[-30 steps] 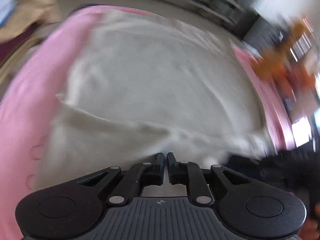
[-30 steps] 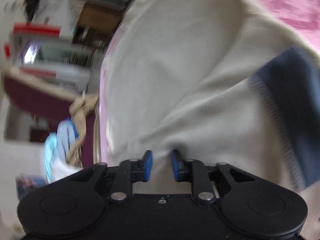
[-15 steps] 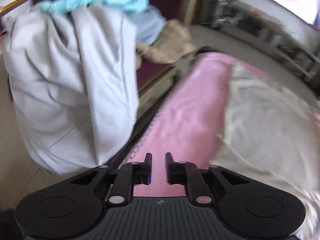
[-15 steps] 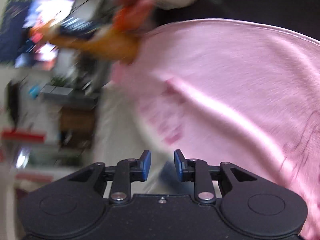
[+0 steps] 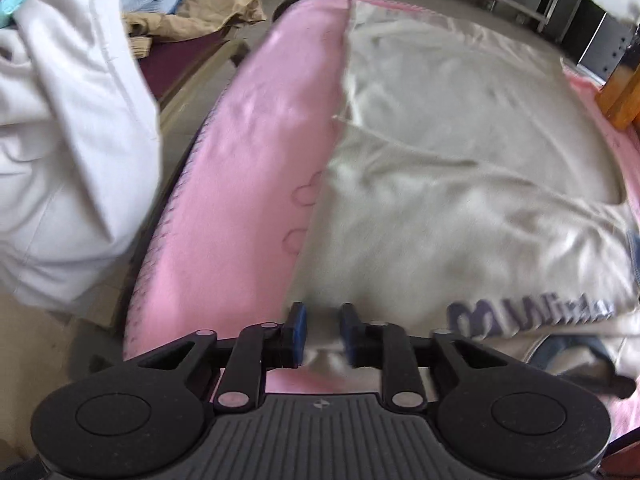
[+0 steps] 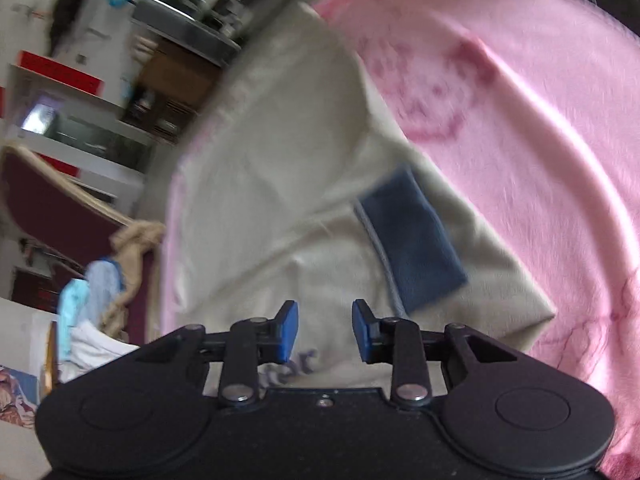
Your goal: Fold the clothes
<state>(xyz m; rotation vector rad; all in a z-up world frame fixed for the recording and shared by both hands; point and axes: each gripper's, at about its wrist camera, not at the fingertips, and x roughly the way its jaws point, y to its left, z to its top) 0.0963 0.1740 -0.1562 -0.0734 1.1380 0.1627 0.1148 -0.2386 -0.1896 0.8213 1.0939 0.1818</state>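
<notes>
Two grippers over cream sweatshirt (image 5: 460, 152) spread flat on pink blanket (image 5: 248, 184) | left gripper (image 5: 322, 334) jaws opening, nothing gripped | right gripper (image 6: 325, 330) jaws apart, empty | next: pinch both near hem corners evenly, lift together, fold toward navy cuff (image 6: 412, 240).

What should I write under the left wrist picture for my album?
Left gripper opening over a cream sweatshirt spread on a pink blanket.

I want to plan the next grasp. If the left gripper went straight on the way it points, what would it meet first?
Most likely the cream sweatshirt lying on the pink blanket, near its left edge. The left gripper has nothing between its opening jaws. Depth is hard to judge.
</notes>
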